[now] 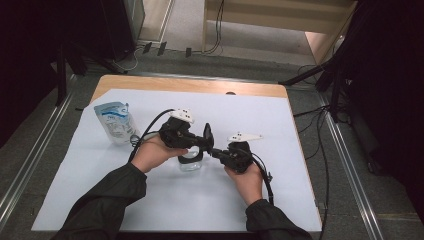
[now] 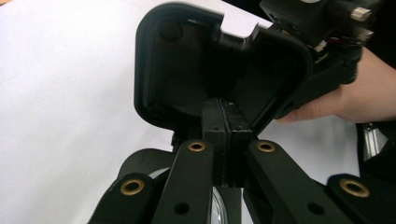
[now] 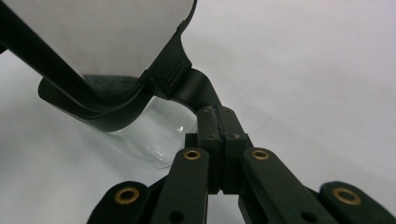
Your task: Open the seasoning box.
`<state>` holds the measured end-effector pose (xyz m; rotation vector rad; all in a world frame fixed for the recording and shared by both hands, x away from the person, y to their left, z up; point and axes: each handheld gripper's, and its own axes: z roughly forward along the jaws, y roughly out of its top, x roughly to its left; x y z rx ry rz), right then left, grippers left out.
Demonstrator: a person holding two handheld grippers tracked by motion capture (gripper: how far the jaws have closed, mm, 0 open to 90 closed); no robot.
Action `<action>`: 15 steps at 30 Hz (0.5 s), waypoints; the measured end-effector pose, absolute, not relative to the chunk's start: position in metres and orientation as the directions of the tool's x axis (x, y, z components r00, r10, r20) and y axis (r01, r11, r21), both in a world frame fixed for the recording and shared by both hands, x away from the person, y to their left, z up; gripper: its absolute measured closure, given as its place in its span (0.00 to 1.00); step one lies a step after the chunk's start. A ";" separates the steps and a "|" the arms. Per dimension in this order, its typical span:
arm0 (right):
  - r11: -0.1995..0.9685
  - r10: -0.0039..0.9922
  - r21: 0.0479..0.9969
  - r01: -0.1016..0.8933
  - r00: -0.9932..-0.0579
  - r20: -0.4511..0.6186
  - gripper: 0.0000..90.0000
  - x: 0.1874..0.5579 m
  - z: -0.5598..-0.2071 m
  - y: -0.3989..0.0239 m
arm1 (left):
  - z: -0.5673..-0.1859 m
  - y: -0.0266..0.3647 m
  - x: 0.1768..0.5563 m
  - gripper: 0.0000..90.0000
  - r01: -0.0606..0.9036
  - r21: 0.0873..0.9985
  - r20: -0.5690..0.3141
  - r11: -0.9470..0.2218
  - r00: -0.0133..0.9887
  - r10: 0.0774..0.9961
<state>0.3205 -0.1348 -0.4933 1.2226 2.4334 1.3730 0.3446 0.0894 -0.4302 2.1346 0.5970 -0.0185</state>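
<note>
Our left hand-held gripper (image 2: 226, 122) is clamped shut on the rim of a black hinged lid (image 2: 196, 65), which stands raised above a clear glass container (image 3: 156, 135) at mid-bench. Our right hand-held gripper (image 3: 217, 122), also pinched shut, grips the container's black side tab (image 3: 198, 93). A white-and-blue pouch (image 1: 116, 121) lies well apart on the white sheet (image 1: 260, 125).

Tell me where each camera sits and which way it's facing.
High view: above the person's side, looking forward and down on the white-covered table; shows forearms, left gripper, right gripper.
Left gripper view: rides that gripper, looking along shut jaws pinching the black rounded-square plastic lid; right hand beyond.
Right gripper view: looks along shut jaws at the clear plastic jar.
High and left gripper views share lid and right hand.
</note>
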 end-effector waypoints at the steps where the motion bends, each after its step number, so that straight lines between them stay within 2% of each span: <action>1: 0.274 0.680 0.756 0.594 -0.676 0.285 1.00 0.320 -0.494 -0.135 | -0.431 0.089 0.345 1.00 0.423 0.765 -0.228 -0.486 0.883 0.409; 15: 0.274 0.682 0.761 0.588 -0.676 0.277 1.00 0.317 -0.495 -0.135 | -0.433 0.086 0.345 1.00 0.419 0.768 -0.222 -0.485 0.884 0.412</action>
